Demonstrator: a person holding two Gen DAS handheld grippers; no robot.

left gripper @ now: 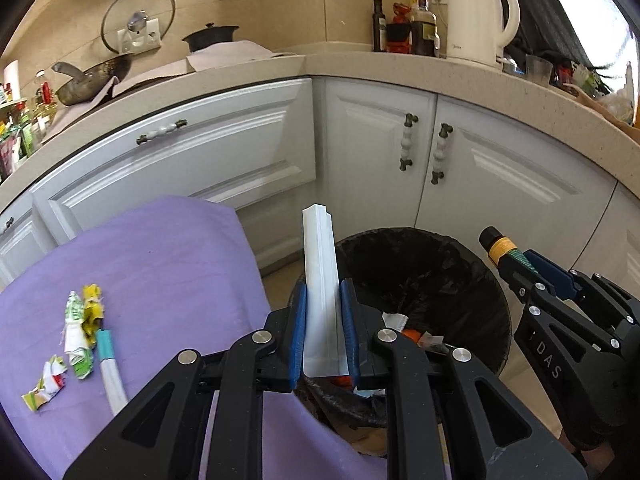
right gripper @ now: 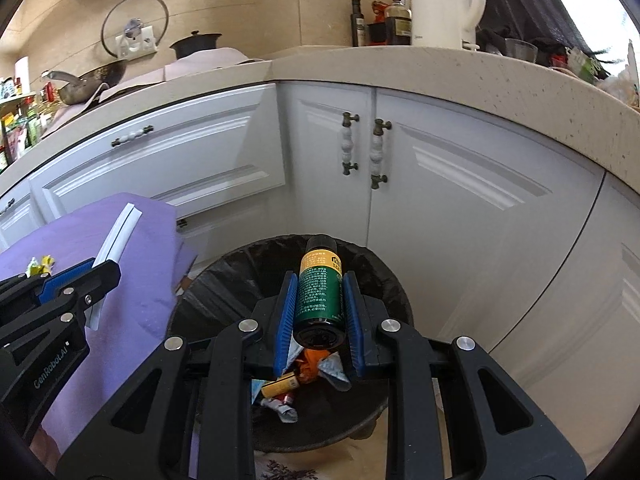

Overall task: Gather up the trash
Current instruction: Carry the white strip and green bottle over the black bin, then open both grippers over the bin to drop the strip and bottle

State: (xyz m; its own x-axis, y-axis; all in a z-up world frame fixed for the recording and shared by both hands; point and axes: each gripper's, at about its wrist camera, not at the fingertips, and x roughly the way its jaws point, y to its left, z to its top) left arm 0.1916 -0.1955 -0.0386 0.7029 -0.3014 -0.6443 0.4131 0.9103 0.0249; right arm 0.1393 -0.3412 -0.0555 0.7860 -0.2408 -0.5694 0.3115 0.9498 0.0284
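Left wrist: left tool [left gripper: 324,328] grips white strip [left gripper: 320,280]; right tool [right gripper: 320,308] grips can [right gripper: 320,288] over bin [right gripper: 224,276].

A long white plastic strip with a folded, angled profile [left gripper: 320,288] stands nearly upright, pinched low down between blue-padded fingers [left gripper: 298,332], its lower end over the near rim of a round bin lined with a black plastic bag [left gripper: 460,264]. A green spray can with a yellow band and black cap [right gripper: 320,288] lies along the other pair of fingers [right gripper: 286,316], cap pointing away, above the bin's opening. Inside the bin lie crumpled wrappers and a small yellow tube [right gripper: 280,388]. On the purple cloth-covered surface [left gripper: 172,256] rest crumpled green, yellow and white wrappers [left gripper: 82,320] and a white tube with a teal end [left gripper: 109,364].
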